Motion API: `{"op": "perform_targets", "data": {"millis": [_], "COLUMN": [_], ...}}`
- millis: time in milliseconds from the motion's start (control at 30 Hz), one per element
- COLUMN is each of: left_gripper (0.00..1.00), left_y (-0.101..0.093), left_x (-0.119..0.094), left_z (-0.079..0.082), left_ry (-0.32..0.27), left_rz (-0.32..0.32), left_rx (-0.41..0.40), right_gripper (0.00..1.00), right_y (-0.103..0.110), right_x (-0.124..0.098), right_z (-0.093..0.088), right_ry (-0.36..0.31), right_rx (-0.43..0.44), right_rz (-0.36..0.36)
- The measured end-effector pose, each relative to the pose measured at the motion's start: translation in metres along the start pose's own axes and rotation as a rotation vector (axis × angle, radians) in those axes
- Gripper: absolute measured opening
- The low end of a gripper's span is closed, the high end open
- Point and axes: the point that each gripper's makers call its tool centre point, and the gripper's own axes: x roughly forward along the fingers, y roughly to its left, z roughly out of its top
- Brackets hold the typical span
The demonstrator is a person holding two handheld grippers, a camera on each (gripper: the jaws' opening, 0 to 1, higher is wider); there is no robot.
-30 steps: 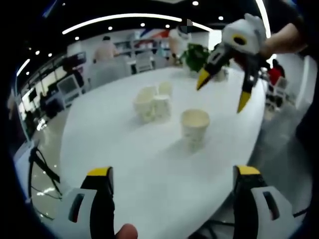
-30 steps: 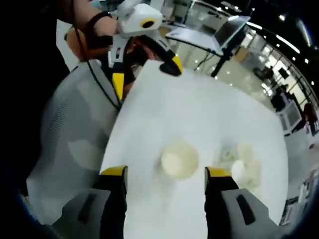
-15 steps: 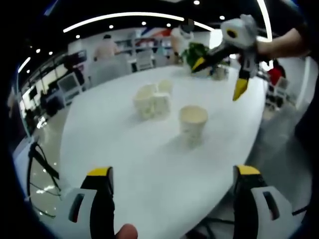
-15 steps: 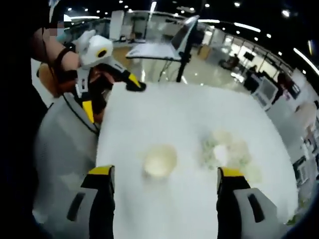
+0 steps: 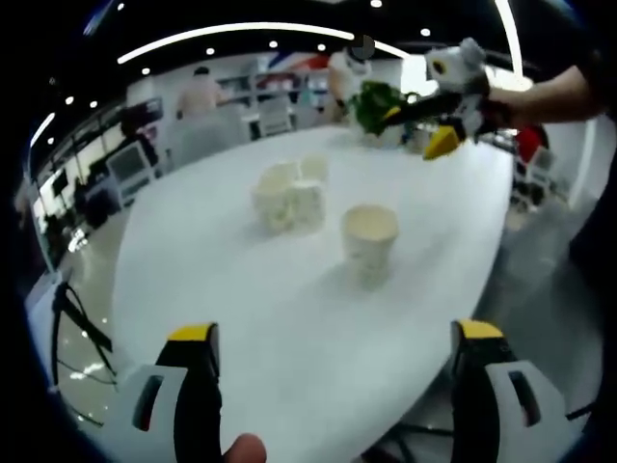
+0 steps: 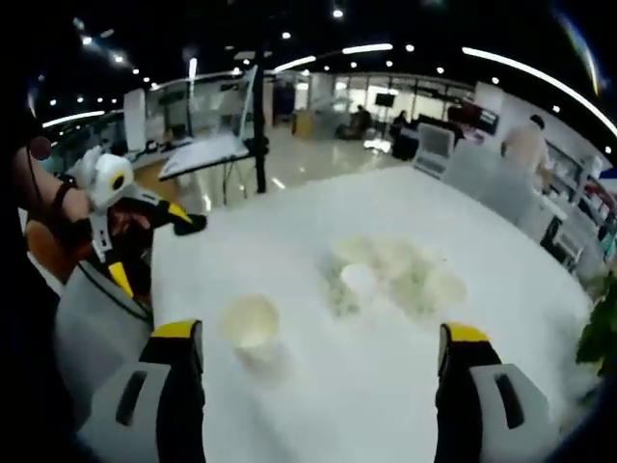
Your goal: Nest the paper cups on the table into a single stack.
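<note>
A lone white paper cup [image 5: 369, 236] stands upright on the white table [image 5: 241, 289]. Behind it sits a tight cluster of several paper cups [image 5: 287, 198]. My left gripper [image 5: 335, 333] hangs open over the near table edge, nothing between its jaws. My right gripper [image 5: 416, 129] hovers open in the air beyond the lone cup, held by a hand. In the right gripper view the lone cup [image 6: 251, 323] is just inside the left jaw of my open right gripper [image 6: 321, 333]. The cluster [image 6: 390, 275] lies further ahead and the left gripper [image 6: 154, 251] floats open at the left.
A green plant [image 5: 371, 101] stands at the table's far end; its leaves [image 6: 603, 333] reach in at the right. A stand with a flat board [image 6: 207, 154] is on the floor beyond the table. Chairs, desks and a person [image 6: 528, 149] fill the background.
The right gripper has lifted and swung away toward the table's far end, its view tipping from down over the lone cup to across the table. The cups have not moved.
</note>
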Motion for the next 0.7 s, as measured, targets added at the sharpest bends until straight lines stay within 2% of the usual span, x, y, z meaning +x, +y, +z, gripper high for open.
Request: {"op": "perform_targets", "data": {"millis": [100,233,433,567,700], "left_gripper": [0.99,0.99,0.99,0.99,0.99], "left_y": [0.001,-0.002,-0.006,-0.009,-0.008], "left_x": [0.0,0.001,0.005,0.003,0.003], "left_z": [0.002,0.007,0.01,0.01,0.008], "left_ry": [-0.001,-0.007,-0.005,0.0,0.0], "left_rz": [-0.001,-0.007,-0.018,-0.023,-0.023], "left_rx": [0.005,0.011,0.019,0.02,0.018], "right_gripper": [1.0,1.0,1.0,1.0,1.0], "right_y": [0.0,-0.009,-0.021,-0.03,-0.037], "right_x": [0.001,0.004,0.02,0.032,0.041], "right_z": [0.0,0.009,0.016,0.022,0.025], "right_ry": [-0.005,-0.05,-0.08,-0.092,-0.098], "right_rx": [0.005,0.001,0.043,0.017,0.065], "right_rz": [-0.005,-0.048,-0.064,-0.076,-0.086]}}
